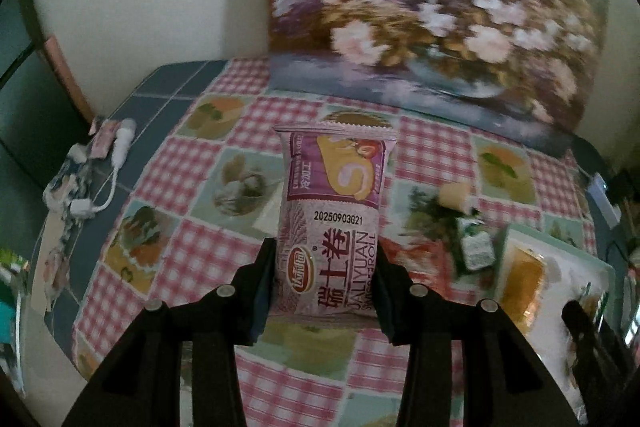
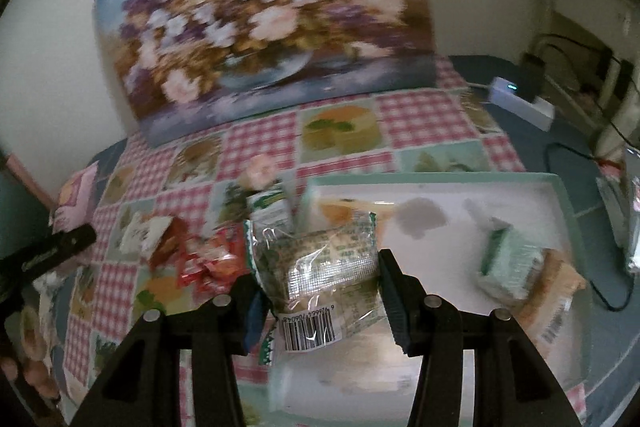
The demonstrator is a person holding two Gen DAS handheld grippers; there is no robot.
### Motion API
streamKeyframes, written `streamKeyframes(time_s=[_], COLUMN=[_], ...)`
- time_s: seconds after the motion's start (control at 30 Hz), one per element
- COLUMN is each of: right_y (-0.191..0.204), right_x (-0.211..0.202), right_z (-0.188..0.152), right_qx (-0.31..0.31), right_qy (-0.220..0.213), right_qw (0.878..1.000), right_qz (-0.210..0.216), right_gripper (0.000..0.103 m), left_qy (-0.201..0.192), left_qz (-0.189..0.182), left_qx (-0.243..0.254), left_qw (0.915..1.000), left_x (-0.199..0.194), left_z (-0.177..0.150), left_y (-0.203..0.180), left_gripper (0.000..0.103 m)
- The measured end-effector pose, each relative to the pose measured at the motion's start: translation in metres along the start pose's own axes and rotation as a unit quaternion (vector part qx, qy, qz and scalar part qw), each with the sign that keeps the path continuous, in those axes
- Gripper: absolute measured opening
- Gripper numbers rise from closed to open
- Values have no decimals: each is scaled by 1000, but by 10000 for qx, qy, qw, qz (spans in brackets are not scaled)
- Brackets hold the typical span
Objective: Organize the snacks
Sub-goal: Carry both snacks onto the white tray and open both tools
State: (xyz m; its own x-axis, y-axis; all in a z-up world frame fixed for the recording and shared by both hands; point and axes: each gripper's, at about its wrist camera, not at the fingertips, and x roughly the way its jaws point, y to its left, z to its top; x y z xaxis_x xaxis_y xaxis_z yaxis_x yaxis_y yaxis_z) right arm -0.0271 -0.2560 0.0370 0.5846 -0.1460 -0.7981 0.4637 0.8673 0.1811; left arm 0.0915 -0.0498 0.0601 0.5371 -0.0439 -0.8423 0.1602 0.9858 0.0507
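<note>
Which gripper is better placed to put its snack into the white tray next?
Right. The right gripper holds the green-and-clear packet at the white tray's near-left edge. The left gripper holds the purple Swiss roll over the checkered cloth, farther from the tray.

Tray (image 2: 568, 211) on tablecloth (image 2: 420, 115) — painting (image 2: 260, 11) behind, loose snacks (image 2: 208, 263) left of tray.

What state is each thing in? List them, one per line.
Left claw: shut on the Swiss roll packet, sealed, held up.
Right claw: shut on the clear green-printed packet.
Tray: holds several packets.
Power strip: light on.
</note>
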Motion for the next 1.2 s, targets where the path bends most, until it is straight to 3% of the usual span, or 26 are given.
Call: streamKeyframes(time_s=[0.23, 0.53, 0.83, 1.2], right_y=[-53, -113, -135, -153], right_x=[-3, -10, -3, 21], right_z=[3, 3, 11, 20], right_qx=[497, 1095, 1245, 1256], right_qy=[-18, -45, -32, 90], right_qw=[9982, 9911, 9872, 9833], right_qz=[-331, -750, -997, -1316], right_gripper=[53, 53, 53, 53], left_qy=[-65, 33, 205, 519], left_qz=[-165, -677, -1116, -1284], left_qx=[597, 1245, 1799, 2191], left_qw=[9981, 9899, 9771, 9658], left_x=[-11, -21, -17, 15], left_z=[-14, -29, -44, -61], left_y=[-57, -124, -186, -231], left_gripper=[45, 45, 45, 46])
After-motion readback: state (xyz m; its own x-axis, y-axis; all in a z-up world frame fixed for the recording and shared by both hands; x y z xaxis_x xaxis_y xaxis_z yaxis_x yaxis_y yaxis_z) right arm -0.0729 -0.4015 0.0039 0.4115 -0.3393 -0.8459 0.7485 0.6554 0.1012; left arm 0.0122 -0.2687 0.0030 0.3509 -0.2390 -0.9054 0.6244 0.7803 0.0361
